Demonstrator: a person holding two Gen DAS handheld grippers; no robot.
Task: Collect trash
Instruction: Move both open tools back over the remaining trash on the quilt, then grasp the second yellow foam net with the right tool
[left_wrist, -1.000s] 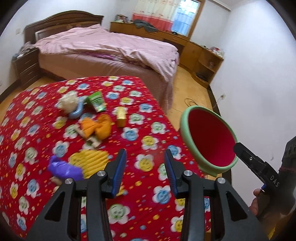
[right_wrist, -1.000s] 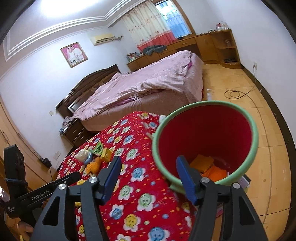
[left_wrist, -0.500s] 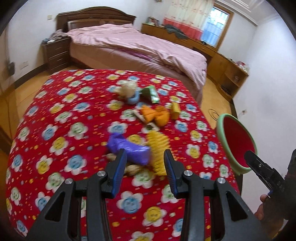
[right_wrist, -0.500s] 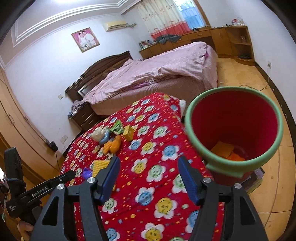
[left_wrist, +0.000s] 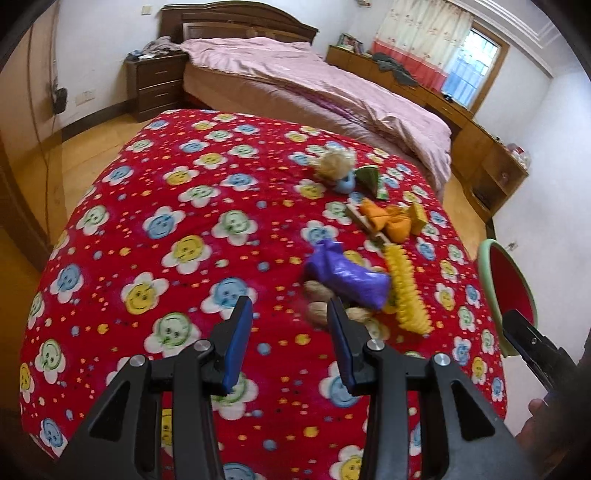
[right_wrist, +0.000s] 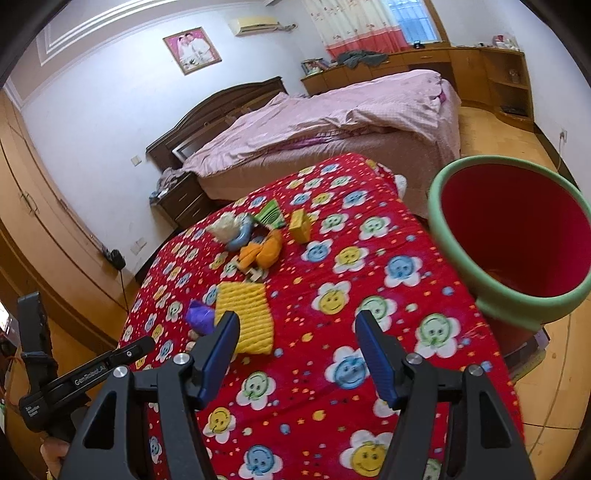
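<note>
Trash lies on a table covered by a red flowered cloth (left_wrist: 184, 229): a purple bag (left_wrist: 345, 275) over several walnuts (left_wrist: 319, 314), a yellow ridged wrapper (left_wrist: 406, 295), orange peel (left_wrist: 388, 221), a yellow carton (left_wrist: 419, 218), a green packet (left_wrist: 371, 177), a beige wad on a blue ring (left_wrist: 334, 166). My left gripper (left_wrist: 290, 328) is open and empty, just in front of the walnuts. My right gripper (right_wrist: 297, 343) is open and empty over the cloth. A red bin with a green rim (right_wrist: 517, 236) stands off the table's right edge, also in the left wrist view (left_wrist: 508, 280).
A bed with a pink cover (left_wrist: 314, 81) stands behind the table. A dark nightstand (left_wrist: 155, 86) is at the back left, wooden cabinets (left_wrist: 491, 162) at the back right. Wood floor (right_wrist: 554, 387) surrounds the table. The left gripper's handle (right_wrist: 74, 380) shows at the right wrist view's lower left.
My left gripper swung left, away from the bin, and closed in on the purple bag and walnuts. My right gripper moved from over the bin to above the cloth. Both stayed open.
</note>
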